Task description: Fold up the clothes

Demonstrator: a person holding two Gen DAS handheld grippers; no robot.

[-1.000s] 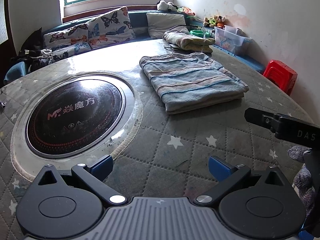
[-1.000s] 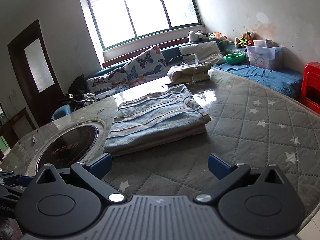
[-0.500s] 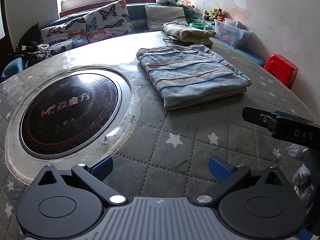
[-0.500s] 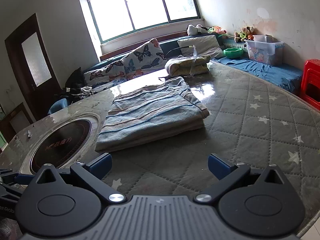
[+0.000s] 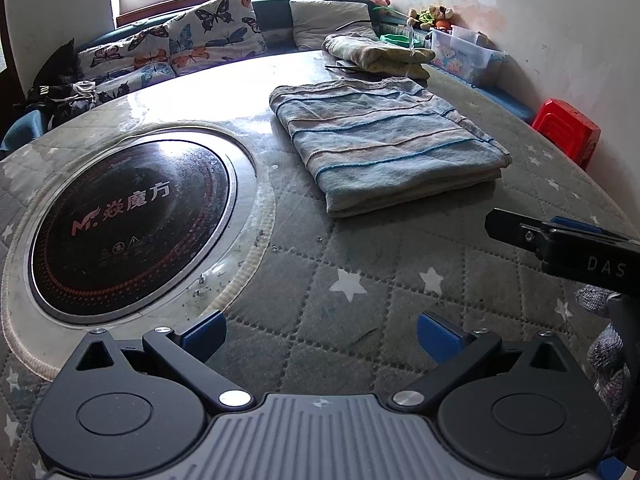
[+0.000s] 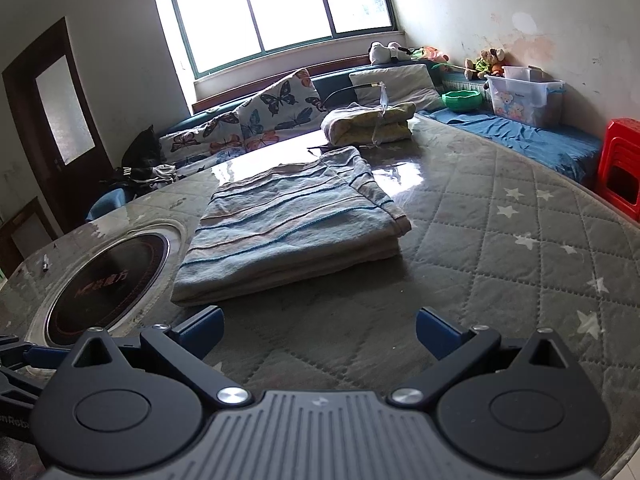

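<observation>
A folded blue-grey striped cloth [image 5: 384,140] lies flat on the quilted star-pattern table cover [image 5: 360,280]; it also shows in the right wrist view [image 6: 292,228]. My left gripper [image 5: 320,334] is open and empty, hovering over the cover short of the cloth's near edge. My right gripper [image 6: 320,330] is open and empty, just short of the cloth's near edge. The right gripper's body shows at the right of the left wrist view [image 5: 560,244]. A second folded yellowish cloth [image 5: 376,54] lies at the table's far side, behind the striped one.
A round black induction cooktop [image 5: 128,224] is set into the table left of the cloth. A bench with butterfly cushions [image 5: 200,44] runs behind the table. A red stool [image 5: 568,130], a clear storage box [image 6: 524,94] and a green bowl [image 6: 462,100] are at the right.
Both grippers have moved slightly nearer to the table and the striped cloth, and both stay open. The cloths have not moved.
</observation>
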